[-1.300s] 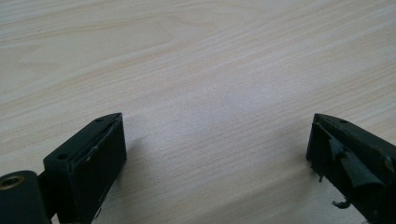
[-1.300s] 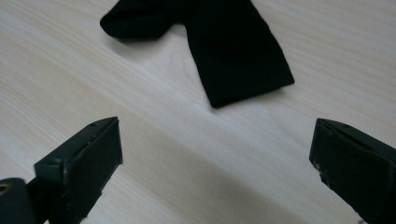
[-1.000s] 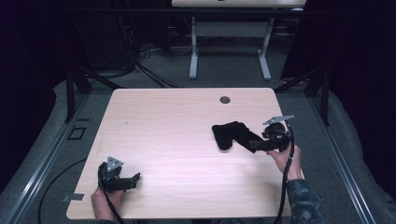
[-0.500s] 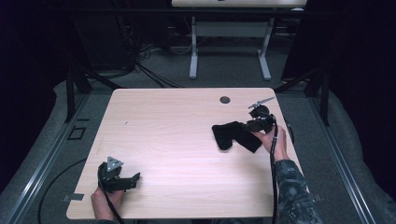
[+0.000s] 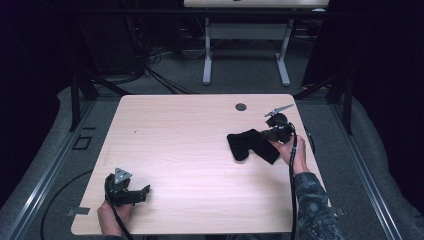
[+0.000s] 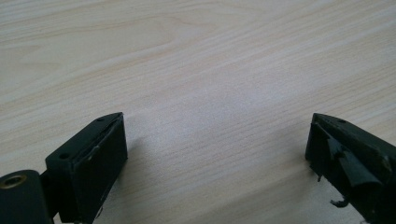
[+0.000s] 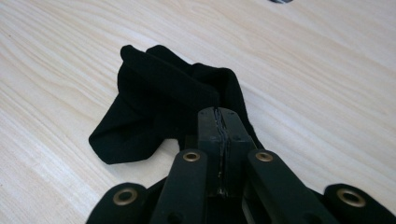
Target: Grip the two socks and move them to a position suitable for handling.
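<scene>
Pale wood lies bare between the left gripper's (image 5: pixel 145 189) wide-apart jaws, parked at the near edge of the table (image 5: pixel 190 150). Farther off, the right gripper (image 5: pixel 263 133) has just been closing and now pinches the near edge of the black cloth (image 7: pixel 159 100), which bunches ahead of its tips; it looks ready to lift.

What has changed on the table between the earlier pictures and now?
The right gripper moved toward the far edge of the table and its jaws have just been closing; they are now shut on an edge of the black cloth. The left gripper stayed near the front left corner, jaws open.
</scene>
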Tool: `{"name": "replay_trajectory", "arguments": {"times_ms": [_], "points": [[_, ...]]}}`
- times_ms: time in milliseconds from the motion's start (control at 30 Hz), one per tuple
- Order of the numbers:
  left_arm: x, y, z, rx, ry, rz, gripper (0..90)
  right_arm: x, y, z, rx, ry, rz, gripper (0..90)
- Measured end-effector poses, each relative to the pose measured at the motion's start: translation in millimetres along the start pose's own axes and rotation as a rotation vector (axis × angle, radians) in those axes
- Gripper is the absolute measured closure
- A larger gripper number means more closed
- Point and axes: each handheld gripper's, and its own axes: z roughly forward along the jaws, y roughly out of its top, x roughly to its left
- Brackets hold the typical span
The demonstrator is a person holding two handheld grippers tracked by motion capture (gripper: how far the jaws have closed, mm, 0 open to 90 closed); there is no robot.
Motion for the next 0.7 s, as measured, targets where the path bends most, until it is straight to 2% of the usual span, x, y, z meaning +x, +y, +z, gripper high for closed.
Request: {"name": "replay_trajectory", "arguments": {"times_ms": [167, 300, 333, 567, 600, 667, 700], "points": [[0.0, 0.0, 0.0, 0.0, 0.0, 0.0, 5.7, 2.5, -0.1, -8.0, -0.022, -0.003, -0.006, 89.0], [-0.1, 0.0, -0.1, 0.001, 0.0, 0.001, 5.8, 2.3, 2.0, -15.1, -0.032, 0.024, 0.004, 89.0], [-0.1, 0.0, -0.1, 0.0, 0.001, 0.001, 5.8, 3.4, 2.2, -15.5, -0.033, 0.016, 0.001, 89.0], [-0.4, -0.1, -0.3, -0.001, 0.002, 0.002, 6.1, 5.3, -2.7, -13.2, -0.01, 0.035, -0.003, 89.0], [-0.4, -0.1, -0.3, -0.001, 0.003, 0.003, 6.1, 4.5, -5.6, -11.8, -0.003, 0.051, 0.013, 88.8], [-0.6, -0.1, -0.4, -0.001, 0.003, 0.002, 6.1, 4.5, -8.8, -8.8, -0.002, 0.054, 0.018, 88.6], [-0.6, -0.1, -0.4, -0.001, 0.003, 0.002, 6.1, 4.9, -10.8, -7.3, 0.009, 0.045, 0.005, 87.8]]}}
